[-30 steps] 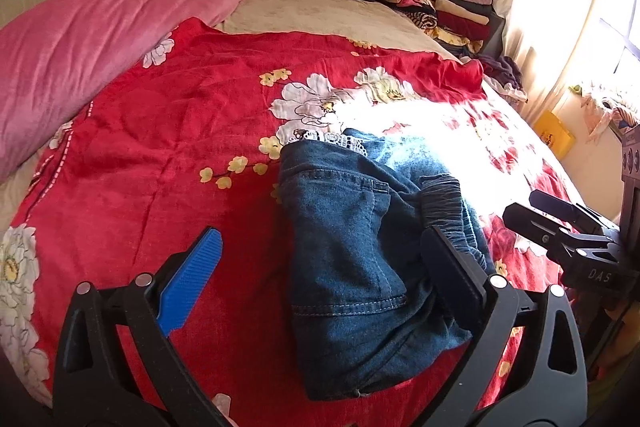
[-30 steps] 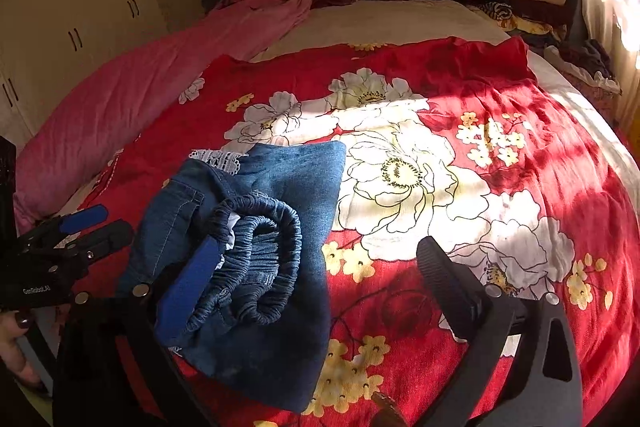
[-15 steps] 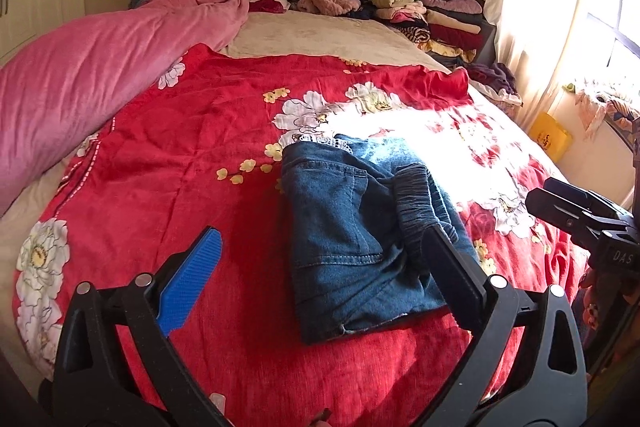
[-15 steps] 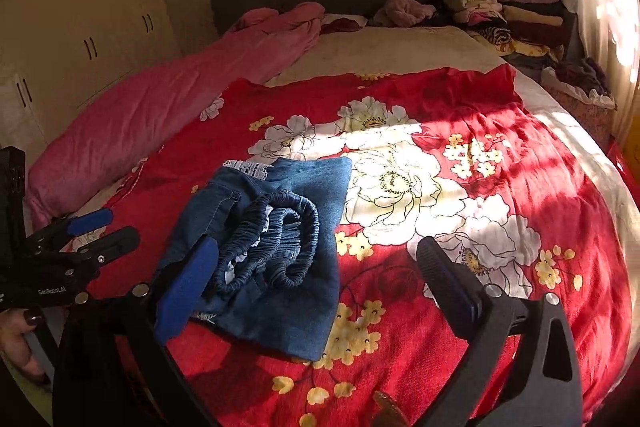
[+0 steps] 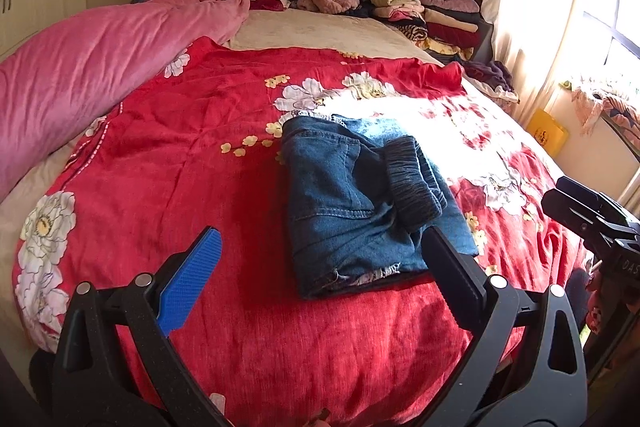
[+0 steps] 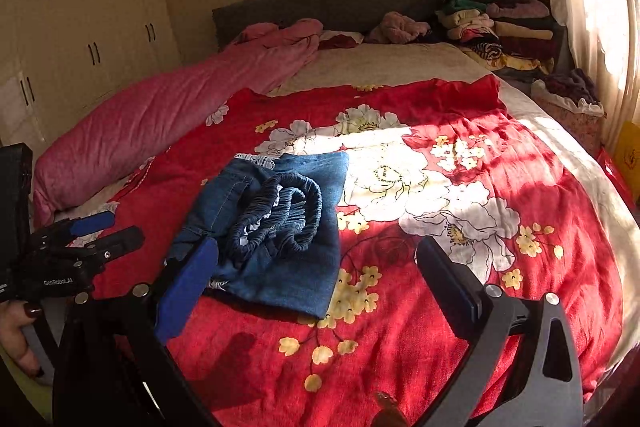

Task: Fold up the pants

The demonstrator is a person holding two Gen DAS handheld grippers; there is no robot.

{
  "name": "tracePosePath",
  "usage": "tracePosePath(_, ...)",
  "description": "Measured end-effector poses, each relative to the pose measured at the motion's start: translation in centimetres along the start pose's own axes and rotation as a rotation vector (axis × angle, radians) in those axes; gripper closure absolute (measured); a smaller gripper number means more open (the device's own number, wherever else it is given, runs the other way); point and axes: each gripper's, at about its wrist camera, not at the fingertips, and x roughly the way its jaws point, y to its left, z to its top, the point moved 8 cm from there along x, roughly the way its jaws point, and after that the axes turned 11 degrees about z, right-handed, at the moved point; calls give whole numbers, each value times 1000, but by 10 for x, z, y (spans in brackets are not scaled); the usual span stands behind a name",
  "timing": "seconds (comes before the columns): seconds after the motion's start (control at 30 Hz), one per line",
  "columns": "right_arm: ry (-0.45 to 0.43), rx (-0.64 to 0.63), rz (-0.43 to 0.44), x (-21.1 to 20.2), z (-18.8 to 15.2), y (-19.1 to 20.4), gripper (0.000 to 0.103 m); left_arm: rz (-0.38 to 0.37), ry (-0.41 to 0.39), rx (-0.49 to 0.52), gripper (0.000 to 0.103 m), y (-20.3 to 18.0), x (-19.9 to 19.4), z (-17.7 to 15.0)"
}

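The folded jeans sit soft and floppy on the bed; both grippers hover with jaws wide, empty; I'd grab the thick elastic waistband

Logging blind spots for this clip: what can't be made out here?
- Folded blue denim pants: under layers hidden by the top fold, both views.
- Stacked folded clothes by the headboard: too small to identify.
- Right tongs: cut off by the left view's edge.
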Motion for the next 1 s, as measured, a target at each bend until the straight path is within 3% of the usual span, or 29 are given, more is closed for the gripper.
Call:
tracePosePath(0.47, 108, 6, -33, 19, -54, -5, 4, -16, 59, -20, 9, 2, 12, -49)
tracePosePath(1.0, 109, 1, -28, 20, -54, -4, 4, 6, 84, -32, 9, 5, 17, -53)
